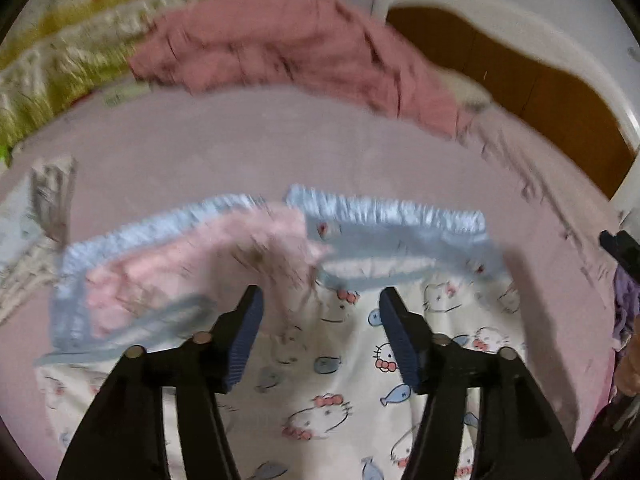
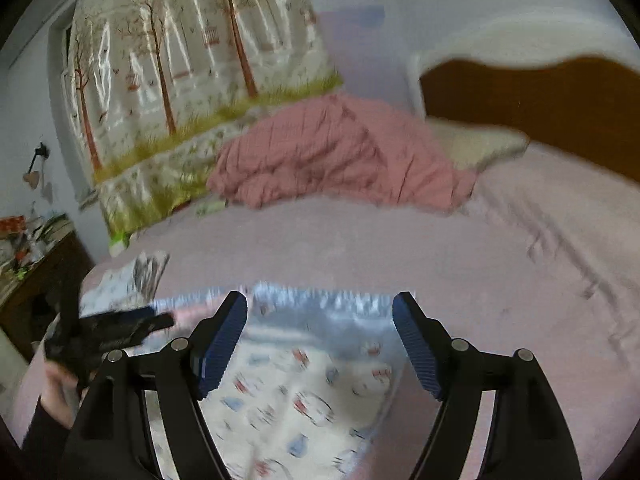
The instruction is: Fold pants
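The pants (image 1: 328, 380) lie on the pink bed sheet (image 1: 240, 152). They are white with a cat and fish print, a light blue ruffled waistband (image 1: 392, 216) and a pink inside turned out at the left. My left gripper (image 1: 320, 296) hovers over them just short of the waistband, open, with nothing pinched between its blue pads. In the right wrist view the same pants (image 2: 304, 400) lie below my right gripper (image 2: 320, 300), which is also open over the waistband. A hand (image 2: 56, 392) holds the left gripper (image 2: 120, 328) at the left there. Both views are motion-blurred.
A crumpled pink blanket (image 2: 328, 156) lies at the far side of the bed, by a brown headboard (image 2: 540, 100) with a white frame. A tree-print cover (image 2: 180, 60) stands behind it. A grey-and-white cloth (image 1: 40, 220) lies left of the pants. A cluttered desk (image 2: 32, 248) is at far left.
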The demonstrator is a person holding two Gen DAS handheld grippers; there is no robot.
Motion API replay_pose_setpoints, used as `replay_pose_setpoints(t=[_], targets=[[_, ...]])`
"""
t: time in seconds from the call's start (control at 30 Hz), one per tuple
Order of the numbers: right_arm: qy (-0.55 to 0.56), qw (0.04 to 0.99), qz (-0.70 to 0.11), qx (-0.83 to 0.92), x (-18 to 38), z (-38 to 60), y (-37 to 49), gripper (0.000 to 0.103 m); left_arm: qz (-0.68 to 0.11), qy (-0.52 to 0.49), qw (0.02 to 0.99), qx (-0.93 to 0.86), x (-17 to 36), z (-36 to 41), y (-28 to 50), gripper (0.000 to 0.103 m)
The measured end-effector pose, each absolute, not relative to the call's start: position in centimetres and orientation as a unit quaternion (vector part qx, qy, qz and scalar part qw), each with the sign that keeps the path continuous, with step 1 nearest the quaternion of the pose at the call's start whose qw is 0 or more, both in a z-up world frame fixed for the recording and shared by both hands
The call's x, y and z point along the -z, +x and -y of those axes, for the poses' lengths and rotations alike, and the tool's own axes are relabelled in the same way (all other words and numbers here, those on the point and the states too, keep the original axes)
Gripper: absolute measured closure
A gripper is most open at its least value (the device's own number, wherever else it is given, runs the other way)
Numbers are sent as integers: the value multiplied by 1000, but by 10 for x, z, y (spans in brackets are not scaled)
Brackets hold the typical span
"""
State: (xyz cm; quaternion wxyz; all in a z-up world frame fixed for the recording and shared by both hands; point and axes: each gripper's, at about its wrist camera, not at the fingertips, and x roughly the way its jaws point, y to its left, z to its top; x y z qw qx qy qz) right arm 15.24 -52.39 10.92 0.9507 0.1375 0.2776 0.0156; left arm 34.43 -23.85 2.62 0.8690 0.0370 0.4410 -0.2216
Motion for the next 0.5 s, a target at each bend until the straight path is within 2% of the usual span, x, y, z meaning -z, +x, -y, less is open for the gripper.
replay_pose_setpoints(t=[0.03,0.1,0.13,0.17,0.23,0.33,0.43,0.5], targets=[[166,940,-297,-21,-89,540,165,27,-453,40,865,211,-18,245,352,54],[216,920,-325,-25,-56,564,184,37,-463,40,864,194,-6,253,356,56],[231,905,-356,-17,-36,576,195,46,-463,37,866,187,-3,255,361,56],[237,896,-376,-4,-24,584,201,50,-463,30,867,181,-1,255,365,56],[262,886,-382,4,-10,601,207,50,-466,13,866,180,2,255,370,57],[302,871,-386,-27,3,611,208,57,-480,3,860,171,9,263,377,57],[316,858,-399,-67,13,605,216,65,-490,26,859,147,17,276,382,66],[307,850,-422,-76,21,593,225,66,-494,40,858,136,21,284,385,86]])
